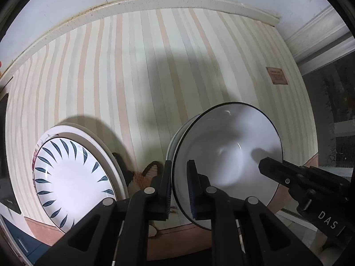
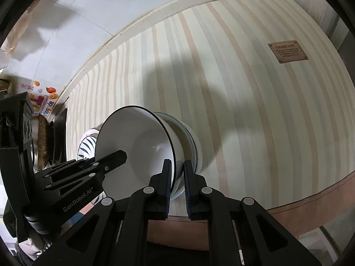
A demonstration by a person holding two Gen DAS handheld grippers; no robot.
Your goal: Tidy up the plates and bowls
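A white bowl with a thin dark rim (image 1: 228,155) is held over other bowls stacked beneath it (image 2: 193,146). My left gripper (image 1: 179,188) is shut on its left rim. My right gripper (image 2: 177,184) is shut on its near rim in the right wrist view, where the bowl (image 2: 137,146) fills the middle. The right gripper's finger (image 1: 279,173) shows inside the bowl in the left view; the left gripper's finger (image 2: 111,158) shows in the right view. A stack of plates, the top one white with blue leaf marks (image 1: 71,177), lies to the left.
The striped tablecloth (image 1: 155,66) covers the table, with a brown label (image 2: 288,52) at the far right. A pale raised edge (image 1: 177,2) and a wall run along the back. Dark items and a colourful box (image 2: 42,102) stand at the left.
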